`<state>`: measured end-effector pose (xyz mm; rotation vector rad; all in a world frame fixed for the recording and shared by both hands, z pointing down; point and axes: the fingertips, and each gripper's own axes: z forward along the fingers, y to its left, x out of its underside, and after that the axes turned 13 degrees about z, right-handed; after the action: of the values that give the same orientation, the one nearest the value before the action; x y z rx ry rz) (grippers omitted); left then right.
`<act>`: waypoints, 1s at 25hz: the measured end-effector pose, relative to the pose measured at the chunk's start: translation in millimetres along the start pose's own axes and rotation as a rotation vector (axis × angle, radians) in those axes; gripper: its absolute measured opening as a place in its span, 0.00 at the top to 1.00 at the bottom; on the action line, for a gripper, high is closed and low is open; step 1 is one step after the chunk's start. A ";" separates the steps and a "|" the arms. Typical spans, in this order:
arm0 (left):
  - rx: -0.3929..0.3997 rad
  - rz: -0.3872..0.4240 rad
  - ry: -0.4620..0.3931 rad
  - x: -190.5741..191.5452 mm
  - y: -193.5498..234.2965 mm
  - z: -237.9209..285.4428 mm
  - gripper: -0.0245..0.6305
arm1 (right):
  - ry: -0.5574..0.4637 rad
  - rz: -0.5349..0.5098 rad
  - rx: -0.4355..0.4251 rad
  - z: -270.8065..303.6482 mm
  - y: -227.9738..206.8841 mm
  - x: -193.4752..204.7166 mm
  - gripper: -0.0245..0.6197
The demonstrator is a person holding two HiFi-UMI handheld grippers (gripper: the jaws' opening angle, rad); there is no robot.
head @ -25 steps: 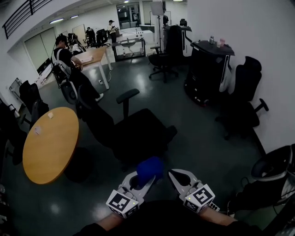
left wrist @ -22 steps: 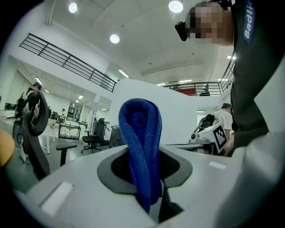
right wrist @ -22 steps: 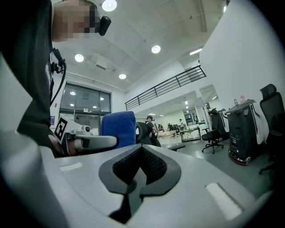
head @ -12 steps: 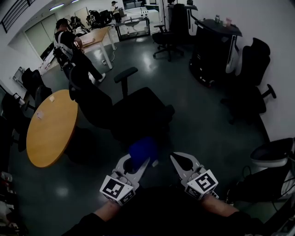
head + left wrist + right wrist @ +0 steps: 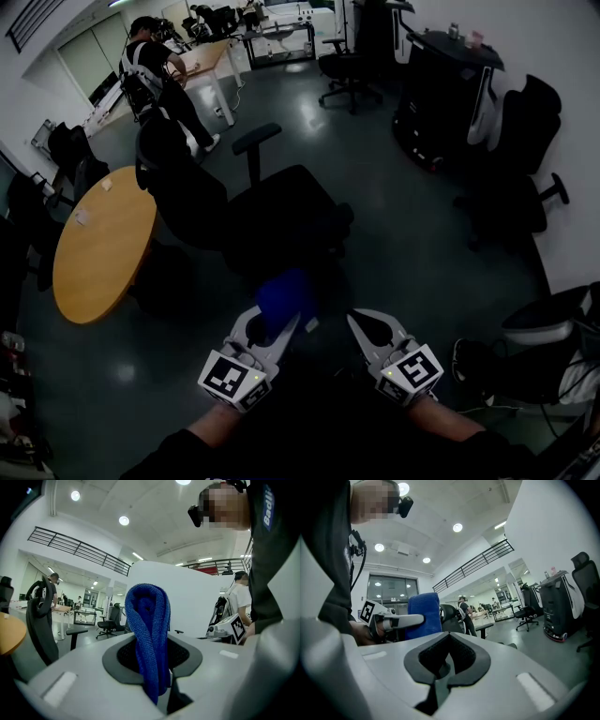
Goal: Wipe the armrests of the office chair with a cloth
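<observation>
Open office room with dark glossy floor (image 5: 403, 234). Black office chair (image 5: 281, 225) at centre, backrest turned toward the round wooden table (image 5: 98, 244) on its left; far armrest (image 5: 255, 138) on an upright post. Blue cloth (image 5: 284, 298) just short of chair's near edge, folded into a loop, long axis along jaws, pointing at seat. Pinched in left gripper (image 5: 270, 328). Right gripper (image 5: 361, 324) alongside, jaws nearly together, empty.

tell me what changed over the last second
The left hand-held gripper drifted slightly left with the blue cloth, and the office chair sits higher in the head view. Nothing grasped or released: left stays shut on the cloth, right hand-held gripper stays shut, empty.
</observation>
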<state>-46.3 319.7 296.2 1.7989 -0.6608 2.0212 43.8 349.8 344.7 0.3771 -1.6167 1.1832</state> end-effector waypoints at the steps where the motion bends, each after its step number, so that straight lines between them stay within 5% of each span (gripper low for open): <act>1: -0.002 -0.002 0.000 0.5 1.6 1.4 0.78 | 0.009 -0.004 -0.005 1.8 -0.5 0.9 0.95; 11: 0.004 -0.063 -0.018 19.0 49.7 26.5 0.78 | 0.061 -0.033 0.046 36.3 -25.1 -1.9 0.95; 25: 0.071 -0.142 -0.041 71.5 193.7 101.2 0.78 | 0.108 -0.038 0.208 161.5 -83.4 -30.2 0.95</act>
<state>-78.5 99.6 354.5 1.8758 -0.4641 1.9412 27.7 167.6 366.7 0.4667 -1.3923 1.3242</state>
